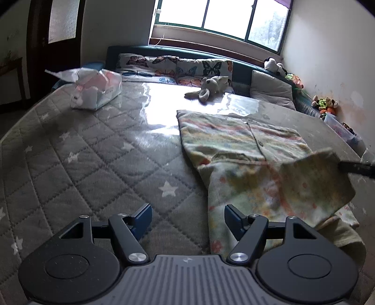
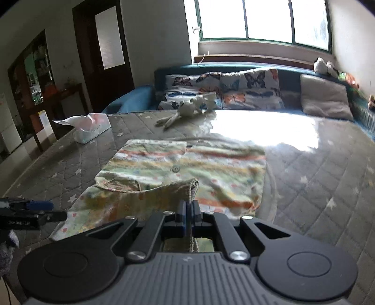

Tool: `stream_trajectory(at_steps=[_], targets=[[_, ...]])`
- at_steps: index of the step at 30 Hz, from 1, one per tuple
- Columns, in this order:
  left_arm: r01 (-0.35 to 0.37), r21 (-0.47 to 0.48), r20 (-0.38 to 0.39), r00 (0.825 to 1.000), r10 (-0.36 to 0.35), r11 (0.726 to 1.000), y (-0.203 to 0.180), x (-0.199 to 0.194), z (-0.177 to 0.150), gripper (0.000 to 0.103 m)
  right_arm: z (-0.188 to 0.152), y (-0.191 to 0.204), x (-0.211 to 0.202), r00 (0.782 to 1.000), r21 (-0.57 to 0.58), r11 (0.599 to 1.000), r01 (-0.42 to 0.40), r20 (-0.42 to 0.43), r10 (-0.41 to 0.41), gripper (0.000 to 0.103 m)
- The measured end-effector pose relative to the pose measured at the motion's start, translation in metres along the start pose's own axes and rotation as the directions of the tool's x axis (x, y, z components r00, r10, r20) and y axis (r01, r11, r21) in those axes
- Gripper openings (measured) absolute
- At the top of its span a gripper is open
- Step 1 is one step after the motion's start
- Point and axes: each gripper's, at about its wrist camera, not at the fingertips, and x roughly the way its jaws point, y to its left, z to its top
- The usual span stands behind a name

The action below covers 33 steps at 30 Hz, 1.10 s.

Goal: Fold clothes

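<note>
The work surface is a bed (image 1: 89, 150) covered by a grey quilted mattress pad with white stars. A bright patch of window light falls across its middle. The garment (image 1: 236, 140), a floral-print top with a button placket, lies flat on the bed toward its right side in the left wrist view.

The left gripper (image 1: 187, 217) hovers above the pad just beside the garment's near left edge. Its fingers are spread apart and carry nothing.

The right gripper (image 2: 188, 211) has its fingers clenched on a ribbed cuff (image 2: 193, 187) of the garment, with that sleeve lifted off the bed and drawn over the body of the garment.

At the head of the bed stand butterfly-print pillows (image 2: 225, 89) and a grey cushion (image 2: 324, 96). A plush rabbit (image 2: 187, 110) lies in front of the pillows. A tissue pack (image 1: 96, 89) rests near the far left edge.

A window (image 2: 262, 21) with a green frame spans the wall behind the headboard. A dark door (image 2: 105, 51) with a frosted pane stands to the left. Small soft toys (image 1: 325, 104) line the right wall.
</note>
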Motion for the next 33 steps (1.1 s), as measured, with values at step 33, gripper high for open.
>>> stream_trajectory(at_steps=[33], targets=[[0.145,0.088,-0.02,0.989,-0.144,0.985,-0.033,0.045,0.04,0.03,-0.014,0.003,0.055,0.995,-0.089,0.996,-0.021,-0.101,0.012,0.01]])
